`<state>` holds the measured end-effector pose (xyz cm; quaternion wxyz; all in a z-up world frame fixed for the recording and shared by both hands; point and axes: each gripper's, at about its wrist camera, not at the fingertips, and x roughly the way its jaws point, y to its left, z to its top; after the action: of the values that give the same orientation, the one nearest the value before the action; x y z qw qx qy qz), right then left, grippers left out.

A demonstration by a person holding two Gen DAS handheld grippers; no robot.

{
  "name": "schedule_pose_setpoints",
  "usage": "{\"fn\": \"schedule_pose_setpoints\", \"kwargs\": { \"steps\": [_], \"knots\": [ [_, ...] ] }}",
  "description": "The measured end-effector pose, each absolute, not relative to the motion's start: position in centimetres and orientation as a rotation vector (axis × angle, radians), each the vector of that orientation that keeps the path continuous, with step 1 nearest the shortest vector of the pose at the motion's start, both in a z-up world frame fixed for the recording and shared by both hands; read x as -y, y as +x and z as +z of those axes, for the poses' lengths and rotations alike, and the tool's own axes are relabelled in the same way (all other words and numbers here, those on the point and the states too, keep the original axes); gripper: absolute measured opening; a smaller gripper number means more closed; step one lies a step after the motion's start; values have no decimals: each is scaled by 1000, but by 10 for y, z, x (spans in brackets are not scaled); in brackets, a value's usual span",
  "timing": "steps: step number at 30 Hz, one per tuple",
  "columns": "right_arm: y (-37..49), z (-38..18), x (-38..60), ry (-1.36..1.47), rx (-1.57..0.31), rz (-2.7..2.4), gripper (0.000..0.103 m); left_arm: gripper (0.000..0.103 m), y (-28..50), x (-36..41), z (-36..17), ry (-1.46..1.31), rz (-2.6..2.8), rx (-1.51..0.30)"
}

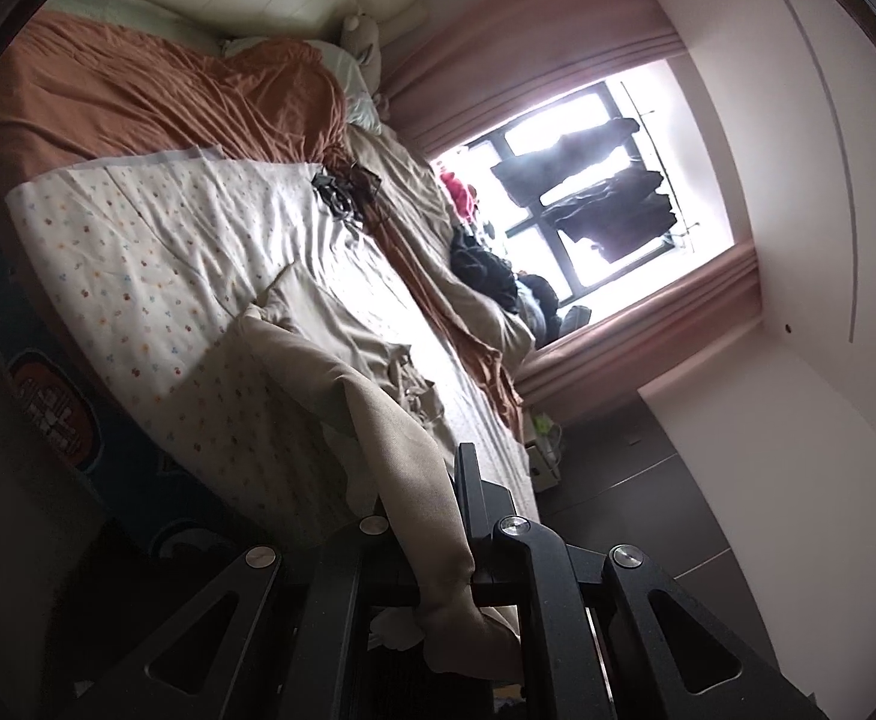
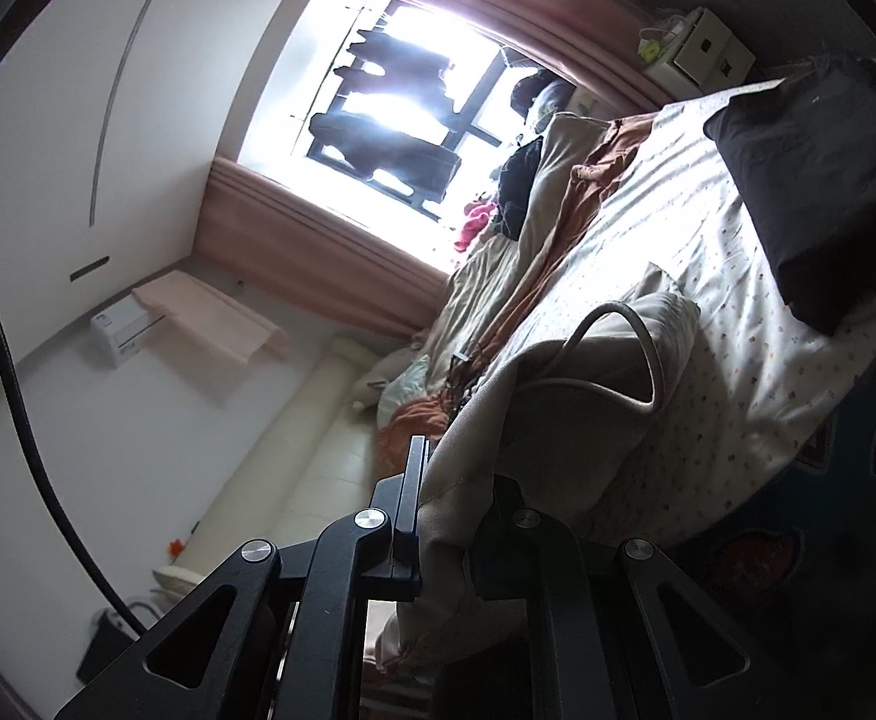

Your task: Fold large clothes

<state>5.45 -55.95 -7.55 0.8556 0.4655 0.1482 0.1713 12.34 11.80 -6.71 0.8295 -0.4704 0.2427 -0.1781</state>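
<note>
A large beige garment (image 1: pixel 342 372) lies partly on the bed's dotted white sheet (image 1: pixel 138 252) and runs up into my left gripper (image 1: pixel 438 480), which is shut on its edge. In the right wrist view the same beige garment (image 2: pixel 588 384) is lifted off the sheet (image 2: pixel 738 348), with a looped hem showing. My right gripper (image 2: pixel 456 480) is shut on another part of its edge. Both views are tilted sideways.
An orange-brown blanket (image 1: pixel 156 96) and a beige duvet (image 2: pixel 498 276) lie bunched toward the window side of the bed. A dark folded item (image 2: pixel 822 192) sits on the sheet. Dark clothes (image 1: pixel 486 264) pile by the bright window (image 2: pixel 390 120). White boxes (image 2: pixel 708 48) stand by the bed.
</note>
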Motion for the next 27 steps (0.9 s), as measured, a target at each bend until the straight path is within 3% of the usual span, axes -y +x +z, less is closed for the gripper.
{"fn": "schedule_pose_setpoints", "kwargs": {
  "steps": [13,27],
  "knots": [
    [38,-62,552,953,-281,379,12,7,100,-131,-51,-996,-400,-475],
    [119,-42,568,936,-263,383,12,7,180,-113,-16,-958,-387,-439]
  ]
}}
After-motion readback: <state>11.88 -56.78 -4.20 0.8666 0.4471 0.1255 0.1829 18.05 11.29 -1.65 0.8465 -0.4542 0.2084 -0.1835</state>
